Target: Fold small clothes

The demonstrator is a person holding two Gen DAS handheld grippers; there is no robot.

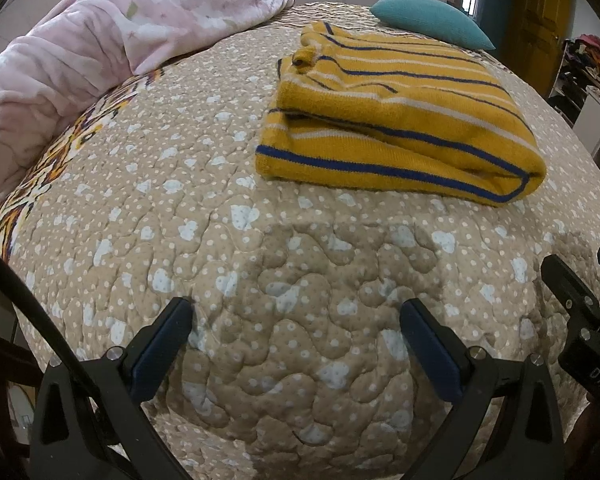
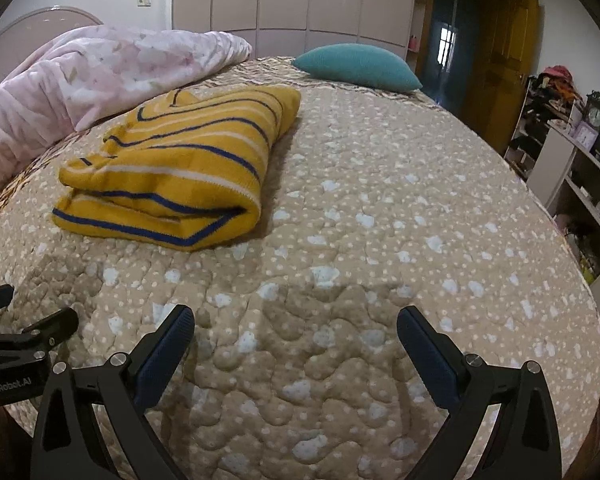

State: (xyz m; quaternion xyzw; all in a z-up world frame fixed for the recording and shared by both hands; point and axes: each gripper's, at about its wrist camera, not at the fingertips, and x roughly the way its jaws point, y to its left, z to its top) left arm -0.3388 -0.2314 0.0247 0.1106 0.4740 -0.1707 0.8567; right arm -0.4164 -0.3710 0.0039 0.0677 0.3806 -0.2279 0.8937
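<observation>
A small yellow sweater with blue and white stripes (image 1: 396,120) lies folded in a compact stack on the quilted beige bedspread (image 1: 260,260). It also shows in the right wrist view (image 2: 180,168), to the left. My left gripper (image 1: 296,312) is open and empty, hovering over the bedspread well short of the sweater. My right gripper (image 2: 296,320) is open and empty, to the right of and nearer than the sweater. The right gripper's fingers (image 1: 572,292) show at the right edge of the left wrist view, and the left gripper's fingers (image 2: 40,328) at the left edge of the right wrist view.
A pink floral blanket (image 1: 80,52) is bunched along the bed's left side. A teal pillow (image 1: 432,20) lies at the far end. Shelves with clutter (image 2: 572,152) stand past the bed's right edge, near a yellow door (image 2: 496,64).
</observation>
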